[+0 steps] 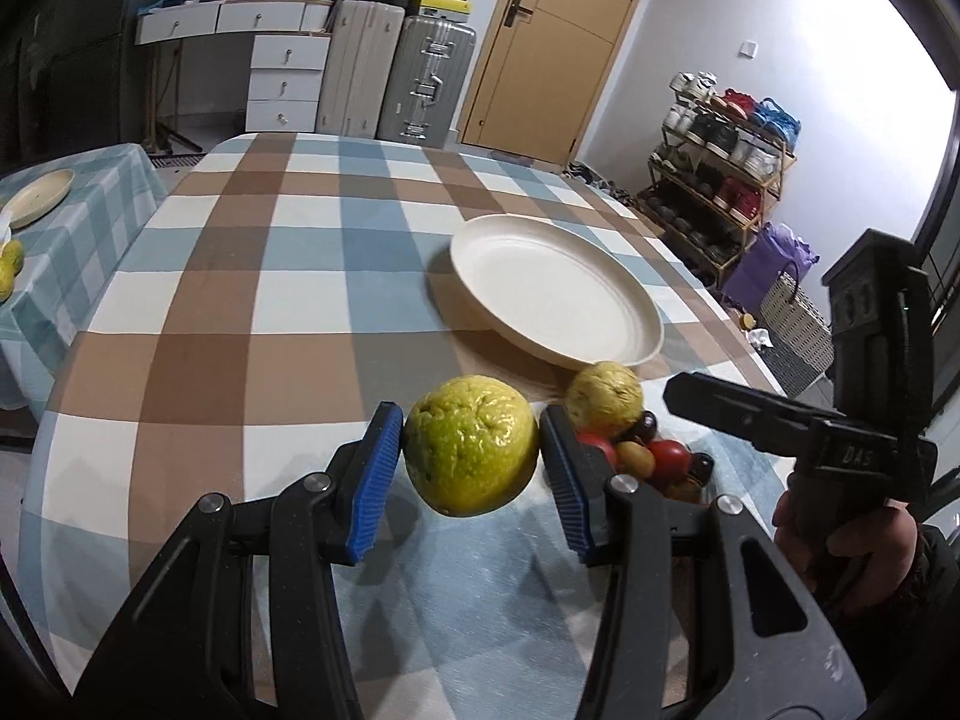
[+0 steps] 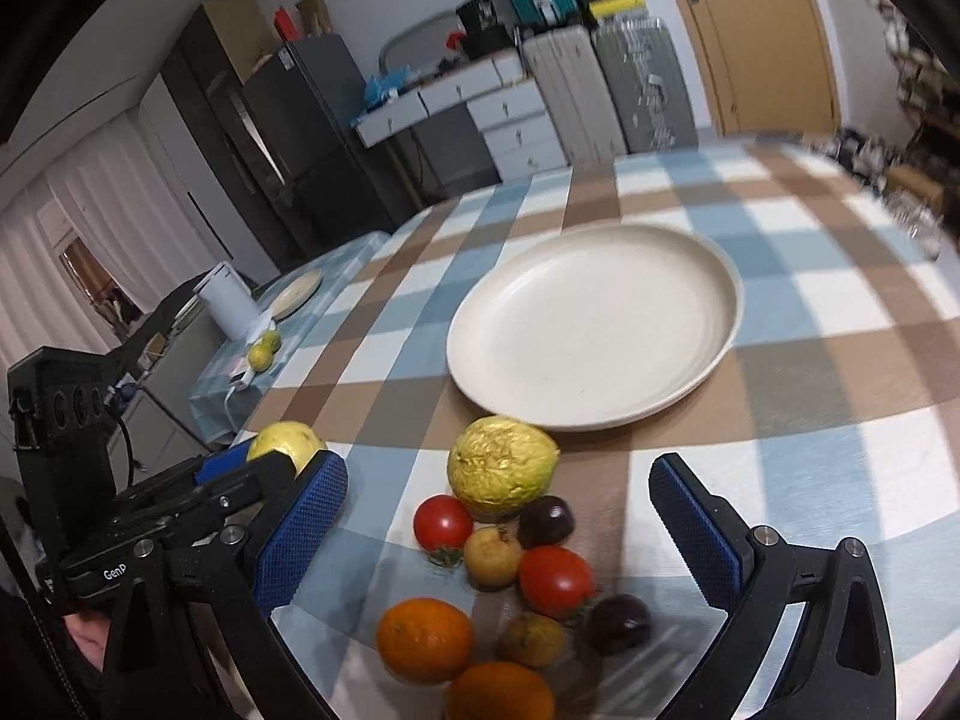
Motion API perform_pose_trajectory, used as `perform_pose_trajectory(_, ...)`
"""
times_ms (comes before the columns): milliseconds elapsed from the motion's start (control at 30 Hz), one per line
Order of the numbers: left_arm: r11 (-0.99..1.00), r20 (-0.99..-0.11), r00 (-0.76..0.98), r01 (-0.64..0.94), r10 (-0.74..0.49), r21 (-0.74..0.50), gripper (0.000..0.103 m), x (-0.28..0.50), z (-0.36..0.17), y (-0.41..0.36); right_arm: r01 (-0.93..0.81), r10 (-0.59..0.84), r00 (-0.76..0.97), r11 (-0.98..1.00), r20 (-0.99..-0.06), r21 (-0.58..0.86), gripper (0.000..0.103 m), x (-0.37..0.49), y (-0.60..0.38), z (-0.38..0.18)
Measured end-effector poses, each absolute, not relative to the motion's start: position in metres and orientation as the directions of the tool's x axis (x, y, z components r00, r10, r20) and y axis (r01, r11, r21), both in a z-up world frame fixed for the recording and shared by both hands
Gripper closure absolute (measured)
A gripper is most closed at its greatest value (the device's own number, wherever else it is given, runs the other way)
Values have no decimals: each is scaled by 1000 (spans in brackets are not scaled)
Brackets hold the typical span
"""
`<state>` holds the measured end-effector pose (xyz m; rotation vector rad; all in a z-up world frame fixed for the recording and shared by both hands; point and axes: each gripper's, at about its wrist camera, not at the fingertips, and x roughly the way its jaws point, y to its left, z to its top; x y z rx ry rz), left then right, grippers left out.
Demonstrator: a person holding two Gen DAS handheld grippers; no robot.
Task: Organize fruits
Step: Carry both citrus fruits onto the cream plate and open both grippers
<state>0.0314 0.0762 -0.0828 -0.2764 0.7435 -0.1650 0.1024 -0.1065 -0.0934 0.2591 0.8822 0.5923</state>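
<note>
My left gripper [image 1: 471, 459] is shut on a large yellow-green guava [image 1: 471, 445], held above the checked tablecloth; it shows at the left of the right wrist view [image 2: 285, 441]. A white plate [image 1: 555, 294] [image 2: 594, 324] lies empty beyond. A fruit pile sits near the plate: a wrinkled yellow guava [image 2: 501, 468] [image 1: 603, 396], red tomatoes [image 2: 443, 522], dark plums [image 2: 545, 521], oranges [image 2: 425, 639] and small yellow fruits [image 2: 493, 555]. My right gripper [image 2: 498, 528] is open, its blue pads either side of the pile, just above it.
A side table [image 1: 78, 228] at the left carries a second plate [image 1: 39, 197] and some yellow-green fruit [image 2: 264, 351]. Suitcases [image 1: 426, 78], drawers and a door stand behind the table. A shoe rack [image 1: 714, 180] stands at the right.
</note>
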Motion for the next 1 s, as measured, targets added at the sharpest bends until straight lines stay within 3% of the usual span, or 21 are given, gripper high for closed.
perform_pose_trajectory(333,948,-661,708,38,-249,-315,58,41,-96,80,-341,558,422,828,-715,445,2,134,-81,-117)
perform_pose_trajectory(467,949,-667,703,35,-247,-314,58,44,-99,79,-343,561,404,825,-723,448,13,136,-77,-121)
perform_pose_trajectory(633,950,-672,699,33,-244,-311,59,50,-100,78,-345,568,386,820,-727,457,36,139,-78,-123)
perform_pose_trajectory(667,951,-673,699,33,-242,-308,59,50,-100,77,-341,571,380,818,-728,463,47,139,-78,-124)
perform_pose_trajectory(700,951,-674,698,33,-241,-307,59,50,-100,77,-339,574,376,816,-728,468,51,138,-80,-125)
perform_pose_trajectory(1000,961,-682,698,33,-218,-274,59,56,-94,70,-376,662,378,749,-648,546,52,129,-91,-117)
